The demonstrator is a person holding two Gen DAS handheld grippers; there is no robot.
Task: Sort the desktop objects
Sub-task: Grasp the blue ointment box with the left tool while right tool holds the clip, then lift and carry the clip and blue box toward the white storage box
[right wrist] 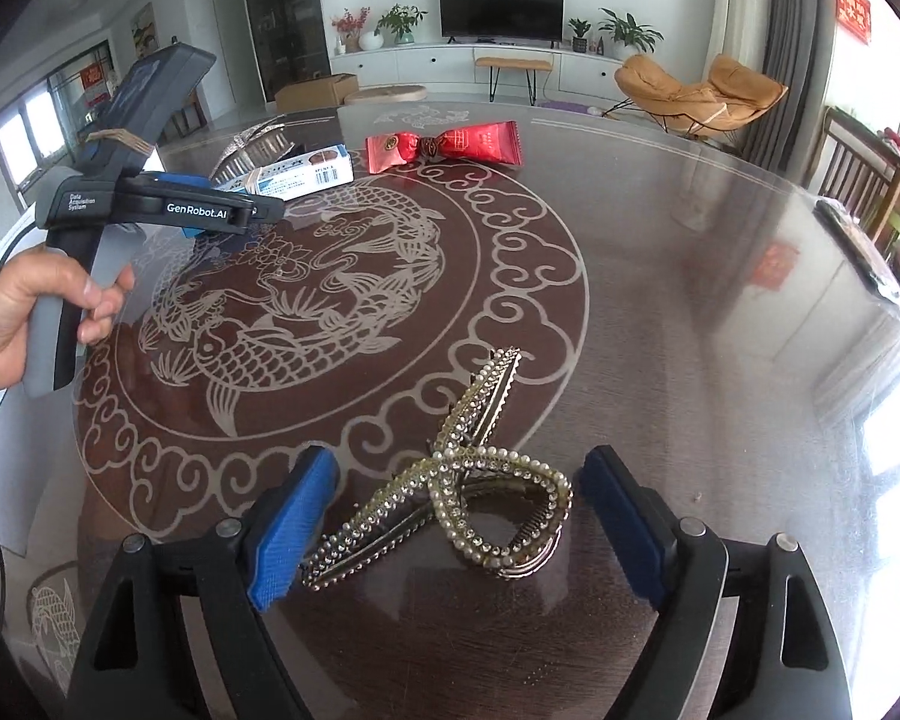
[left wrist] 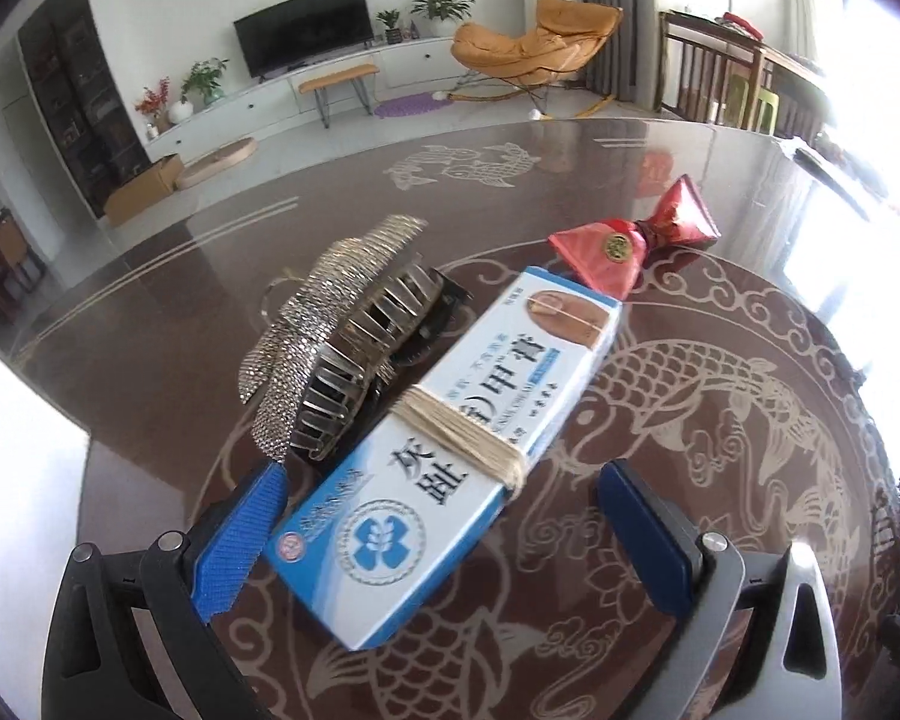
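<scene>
Blue-white box (left wrist: pixel 444 450) – far end hidden behind left gripper (right wrist: pixel 234 204).

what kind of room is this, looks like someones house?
Most likely a home living room. A flat television stands on a long white cabinet with potted plants, an orange lounge chair sits near the curtains, and the work happens on a glass-topped table with a fish pattern.

I'm facing a bright living room: white walls, pale floor, TV (right wrist: pixel 501 9) on a long white cabinet (right wrist: pixel 450 63), orange lounge chair (right wrist: pixel 699 93), potted plants, grey curtains (right wrist: pixel 792 30), daylight from the right.
</scene>
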